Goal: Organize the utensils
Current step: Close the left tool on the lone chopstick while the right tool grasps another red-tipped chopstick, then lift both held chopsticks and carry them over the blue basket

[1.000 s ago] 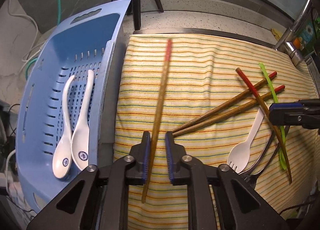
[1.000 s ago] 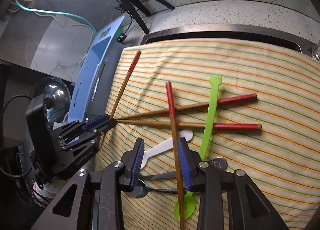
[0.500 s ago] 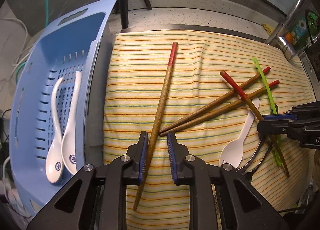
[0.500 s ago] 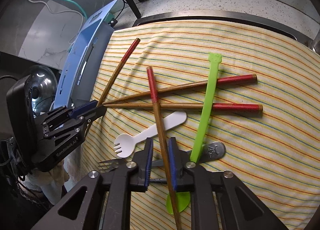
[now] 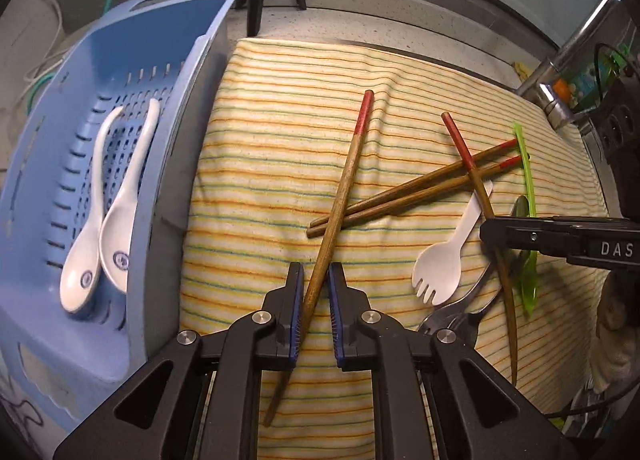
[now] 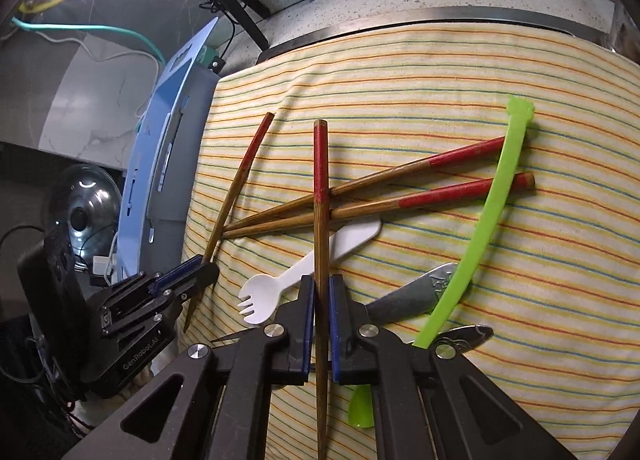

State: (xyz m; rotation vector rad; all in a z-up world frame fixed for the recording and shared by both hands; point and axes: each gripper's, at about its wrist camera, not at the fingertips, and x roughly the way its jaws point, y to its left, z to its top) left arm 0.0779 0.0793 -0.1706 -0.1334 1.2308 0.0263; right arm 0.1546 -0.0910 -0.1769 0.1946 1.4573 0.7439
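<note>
- Left tool [image 5: 314,292]: fingers either side of one red-tipped chopstick [image 5: 340,196]; contact cannot be told.
- Right tool [image 6: 319,300]: clenched on another chopstick [image 6: 321,220].
- Striped cloth [image 5: 272,148] under both.

Four red-tipped wooden chopsticks sit on the striped cloth. One chopstick [image 5: 340,196] slants steeply, its thin end crossing the tips of a parallel pair [image 5: 412,190] that lies flat, red ends far right. A fourth chopstick [image 6: 321,244] crosses over that pair, upright in the right view. White plastic spork [image 5: 448,256] beside it, lime-green spoon [image 6: 476,228] arching, metal cutlery [image 6: 416,296] beneath. Two white ceramic spoons [image 5: 104,220] nest in the blue basket [image 5: 36,148].
</note>
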